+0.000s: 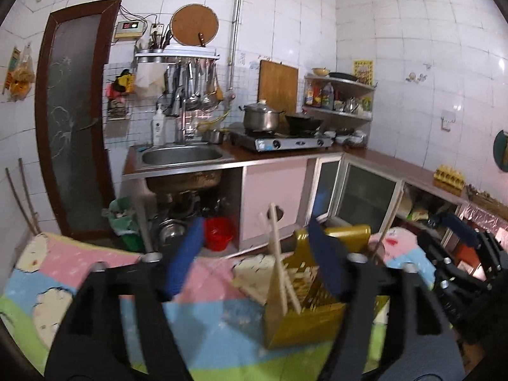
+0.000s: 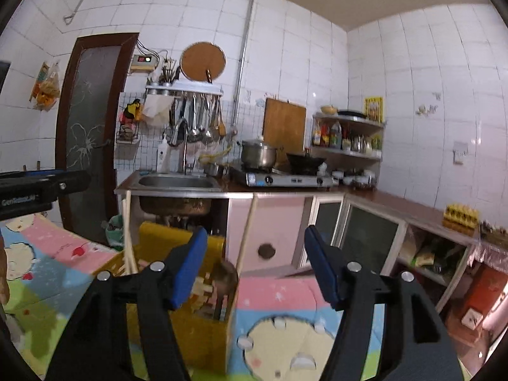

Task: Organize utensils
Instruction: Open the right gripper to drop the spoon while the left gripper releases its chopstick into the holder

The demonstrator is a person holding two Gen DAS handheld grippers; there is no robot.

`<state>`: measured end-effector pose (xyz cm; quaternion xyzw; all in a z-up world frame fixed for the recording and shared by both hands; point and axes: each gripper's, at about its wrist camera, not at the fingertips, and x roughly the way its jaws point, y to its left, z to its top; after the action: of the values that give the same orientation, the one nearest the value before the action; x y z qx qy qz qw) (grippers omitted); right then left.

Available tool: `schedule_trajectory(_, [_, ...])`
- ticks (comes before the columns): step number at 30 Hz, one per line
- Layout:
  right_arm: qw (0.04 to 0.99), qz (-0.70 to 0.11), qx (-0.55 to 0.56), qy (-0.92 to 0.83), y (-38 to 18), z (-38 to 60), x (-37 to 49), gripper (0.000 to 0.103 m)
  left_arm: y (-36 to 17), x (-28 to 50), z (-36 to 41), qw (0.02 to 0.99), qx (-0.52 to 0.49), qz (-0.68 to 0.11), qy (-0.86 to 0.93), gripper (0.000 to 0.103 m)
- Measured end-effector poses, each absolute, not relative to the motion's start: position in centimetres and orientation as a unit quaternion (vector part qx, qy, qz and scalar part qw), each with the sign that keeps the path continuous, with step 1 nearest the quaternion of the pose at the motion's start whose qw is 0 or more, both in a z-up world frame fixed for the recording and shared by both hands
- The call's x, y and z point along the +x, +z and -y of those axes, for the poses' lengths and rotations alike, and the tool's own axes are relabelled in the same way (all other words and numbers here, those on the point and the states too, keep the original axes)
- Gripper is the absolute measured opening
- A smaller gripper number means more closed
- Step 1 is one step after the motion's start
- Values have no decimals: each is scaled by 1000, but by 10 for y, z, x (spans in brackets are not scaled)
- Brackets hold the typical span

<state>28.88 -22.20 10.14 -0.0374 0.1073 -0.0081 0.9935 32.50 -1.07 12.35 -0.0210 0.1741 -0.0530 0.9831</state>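
Observation:
A yellow slotted utensil holder (image 1: 304, 320) stands on a table under a pastel cartoon cloth (image 1: 203, 317). Pale wooden chopsticks (image 1: 277, 254) lean inside it. My left gripper (image 1: 257, 254) is open just behind the holder; the chopsticks show between its blue pads (image 1: 187, 254) without touching them. In the right wrist view the holder (image 2: 203, 343) sits low and left of centre, holding chopsticks (image 2: 127, 238), a single long stick (image 2: 247, 231) and a brown spoon (image 2: 227, 276). My right gripper (image 2: 254, 263) is open above the holder's right end, with nothing gripped.
Beyond the table runs a kitchen counter with a steel sink (image 1: 181, 155) and a gas stove (image 1: 285, 141) bearing a pot and a wok. A green bin (image 1: 123, 222) and a red bucket (image 1: 219, 233) stand under the sink. A brown door (image 1: 76, 111) is at left.

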Motion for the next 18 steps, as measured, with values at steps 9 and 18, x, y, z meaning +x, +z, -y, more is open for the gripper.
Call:
schedule_trajectory(9, [980, -199, -25, -1, 72, 213, 244, 75, 102, 263, -17, 973, -26, -227, -37, 98])
schedule_trajectory(18, [957, -289, 15, -11, 5, 210, 239, 78, 36, 250, -24, 950, -39, -310, -16, 98])
